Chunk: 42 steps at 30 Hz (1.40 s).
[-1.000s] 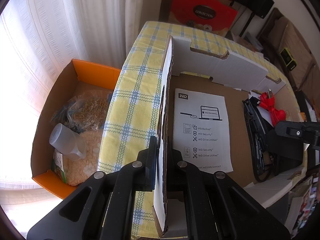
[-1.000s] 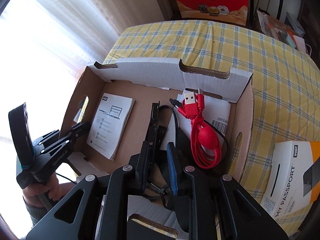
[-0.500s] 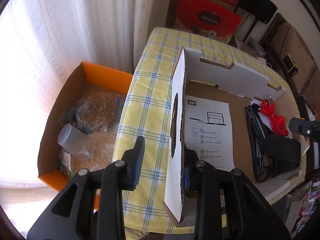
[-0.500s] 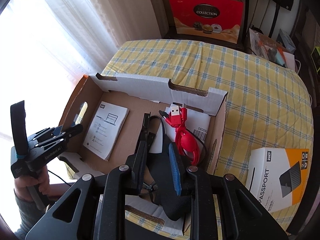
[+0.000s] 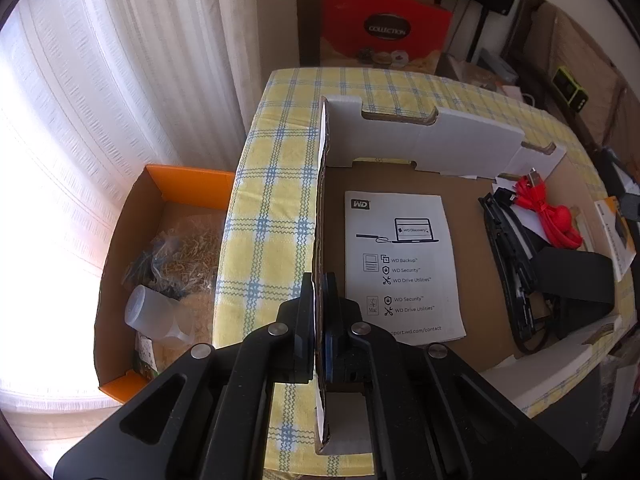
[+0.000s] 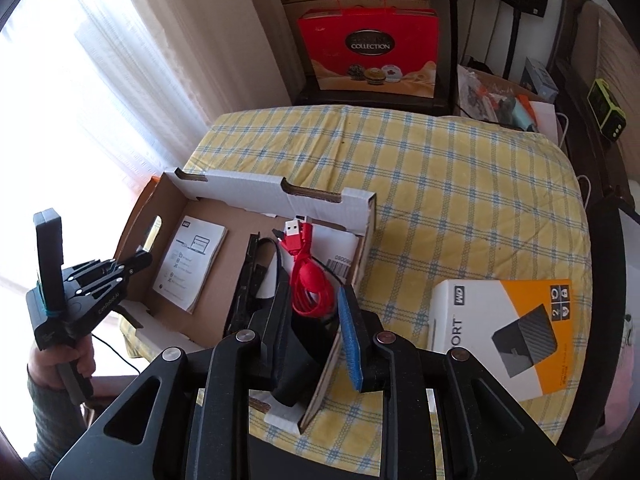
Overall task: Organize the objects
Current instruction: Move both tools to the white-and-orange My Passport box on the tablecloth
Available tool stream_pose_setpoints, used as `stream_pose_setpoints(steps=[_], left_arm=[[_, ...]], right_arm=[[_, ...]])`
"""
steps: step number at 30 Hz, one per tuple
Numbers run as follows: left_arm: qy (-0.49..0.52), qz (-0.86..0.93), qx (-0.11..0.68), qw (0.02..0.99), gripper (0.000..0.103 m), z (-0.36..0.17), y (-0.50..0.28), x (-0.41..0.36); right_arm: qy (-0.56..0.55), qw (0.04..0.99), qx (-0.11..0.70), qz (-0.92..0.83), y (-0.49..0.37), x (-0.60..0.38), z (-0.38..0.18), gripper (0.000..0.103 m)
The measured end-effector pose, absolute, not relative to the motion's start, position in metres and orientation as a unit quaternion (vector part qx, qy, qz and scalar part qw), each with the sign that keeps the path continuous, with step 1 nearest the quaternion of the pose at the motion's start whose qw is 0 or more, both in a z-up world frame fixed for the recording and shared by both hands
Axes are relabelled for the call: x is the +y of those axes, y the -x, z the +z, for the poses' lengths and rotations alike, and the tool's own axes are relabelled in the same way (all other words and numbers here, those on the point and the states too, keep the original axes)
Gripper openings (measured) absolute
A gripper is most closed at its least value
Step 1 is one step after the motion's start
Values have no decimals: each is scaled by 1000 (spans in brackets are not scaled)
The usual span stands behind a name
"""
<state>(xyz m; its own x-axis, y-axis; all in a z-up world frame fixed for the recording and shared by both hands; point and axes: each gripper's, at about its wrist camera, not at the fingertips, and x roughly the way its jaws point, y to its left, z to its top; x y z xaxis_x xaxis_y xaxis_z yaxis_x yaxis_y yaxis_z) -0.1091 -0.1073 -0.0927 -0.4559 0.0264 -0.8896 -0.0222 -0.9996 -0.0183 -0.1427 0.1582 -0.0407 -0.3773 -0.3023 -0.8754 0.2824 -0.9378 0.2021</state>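
Blown-out window glare left, fisheye-warped edges

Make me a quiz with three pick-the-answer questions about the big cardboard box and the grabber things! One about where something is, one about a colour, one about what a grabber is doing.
1. Where is the WD booklet?
A. Flat on the floor of the cardboard tray
B. On the tablecloth outside the tray
C. On top of the hard drive box

2. What colour is the coiled cable in the tray?
A. Blue
B. Red
C. Green

3. What is the left gripper doing?
A. Hanging open above the table
B. Squeezing the cable
C. Clamped shut on the tray's side wall

Answers:
1. A, the booklet lies inside the tray on its brown floor.
2. B, the cable and its plug are bright red.
3. C, its fingers press the wall from both sides, while the right gripper is open with the tray's other side wall between its fingers.
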Motion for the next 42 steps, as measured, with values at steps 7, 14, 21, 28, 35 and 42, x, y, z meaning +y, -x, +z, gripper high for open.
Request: stream_pose_setpoints(steps=[7,14,21,28,35,42], left_arm=[[522,853,5,21,3,-92,114,-91],[527,849,10,17,4,-93,116,-81],[503,864,14,-27,66,-73,105,-91],[470,882,-14,8,91,-33,89,-87],[467,878,-35,100,98,-5,85,-34],[488,853,-69,175,98,7,92,24]], right_arm=[[-522,133,-25,-842,137,214,-25,24],[-520,95,-45,-848,128,262,-20,26],[-520,58,-54,-851,117,301,-26,42],[-522,29,-56,-851,117,326,-40,63],[-531,17,-57,-845,117,341,-54,80],[-535,6,-75,-841,117,362,-64,80]])
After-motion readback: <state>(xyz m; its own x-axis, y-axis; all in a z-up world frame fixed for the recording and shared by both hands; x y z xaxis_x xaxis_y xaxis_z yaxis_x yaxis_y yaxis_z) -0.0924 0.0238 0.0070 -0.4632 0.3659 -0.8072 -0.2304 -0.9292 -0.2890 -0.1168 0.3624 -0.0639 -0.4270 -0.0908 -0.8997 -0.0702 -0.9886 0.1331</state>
